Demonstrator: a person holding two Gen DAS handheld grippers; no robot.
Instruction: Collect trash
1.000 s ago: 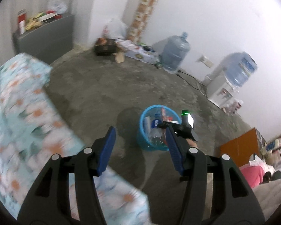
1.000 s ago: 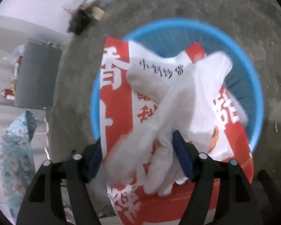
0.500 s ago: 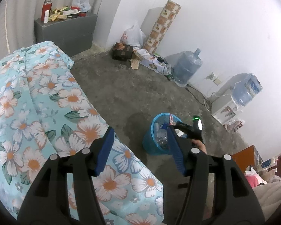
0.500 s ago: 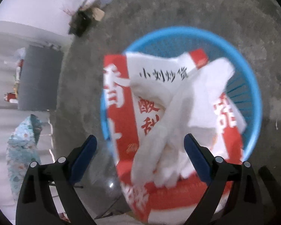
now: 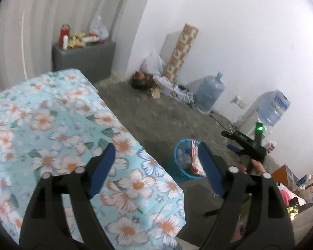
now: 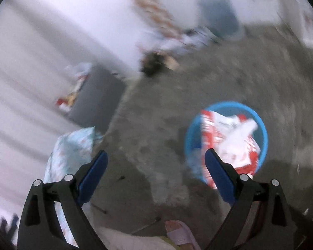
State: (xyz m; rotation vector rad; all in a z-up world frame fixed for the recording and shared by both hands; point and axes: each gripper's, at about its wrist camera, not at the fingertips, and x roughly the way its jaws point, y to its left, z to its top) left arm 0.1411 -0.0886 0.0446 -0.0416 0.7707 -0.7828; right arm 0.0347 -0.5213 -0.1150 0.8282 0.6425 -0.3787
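Observation:
A blue trash basket stands on the concrete floor and holds a red and white snack bag with a white wrapper on top. My right gripper is open and empty, above and to the left of the basket. My left gripper is open and empty over the edge of a floral bed cover. The basket and the bag also show in the left wrist view, with the right gripper above them to the right.
A grey cabinet with bottles and packets stands by the wall. Bags and boxes, a water jug and a water dispenser line the far wall. A sandalled foot is below the right gripper.
My right gripper has let go of the snack bag, which now lies in the basket, and has pulled up and away. My left gripper has swung over the bed.

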